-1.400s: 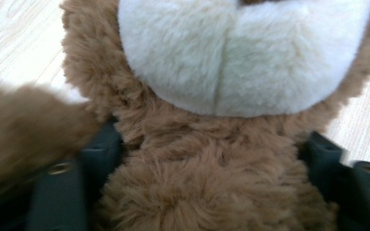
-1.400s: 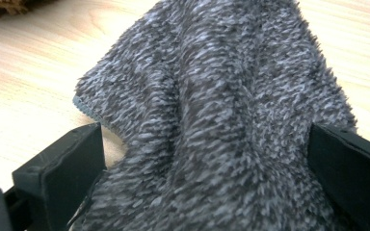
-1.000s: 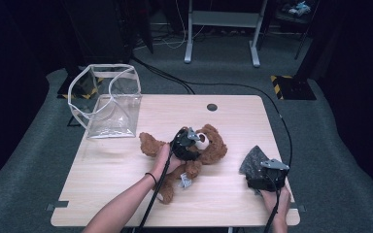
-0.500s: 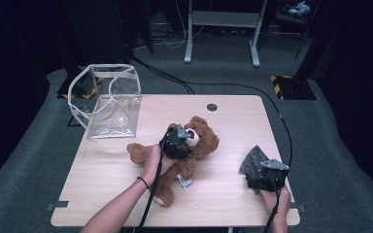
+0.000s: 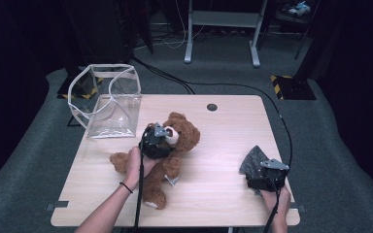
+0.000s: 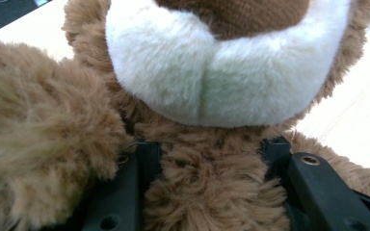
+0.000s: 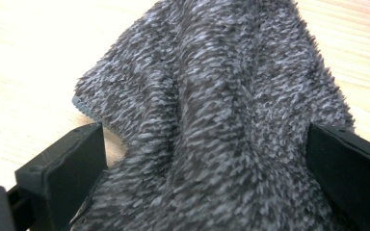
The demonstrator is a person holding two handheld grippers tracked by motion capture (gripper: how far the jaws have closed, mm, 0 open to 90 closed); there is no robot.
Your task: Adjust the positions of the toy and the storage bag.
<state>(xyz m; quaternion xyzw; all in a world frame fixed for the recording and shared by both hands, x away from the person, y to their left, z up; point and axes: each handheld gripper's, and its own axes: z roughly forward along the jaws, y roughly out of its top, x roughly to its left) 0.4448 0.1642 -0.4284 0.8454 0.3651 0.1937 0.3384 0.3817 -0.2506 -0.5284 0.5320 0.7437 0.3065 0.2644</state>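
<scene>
A clear plastic bag with white trim sits slumped at the far left corner of the light wooden tabletop. Beyond the far edge, grey carpet, a white metal stand and black-and-yellow hazard tape.

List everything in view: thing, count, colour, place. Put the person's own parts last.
teddy bear: one, brown with a cream muzzle, lying mid-table.
cloth: one, mottled grey, fuzzy, at the table's near right.
clear bag: one, transparent with white trim, on the far left corner.
table: one, light wood, with a dark round hole near its far edge.
left gripper: one, black, jaws closed on the bear's body below the muzzle.
right gripper: one, black, jaws on either side of the cloth; contact unclear.
left hand: one, behind the left gripper.
</scene>
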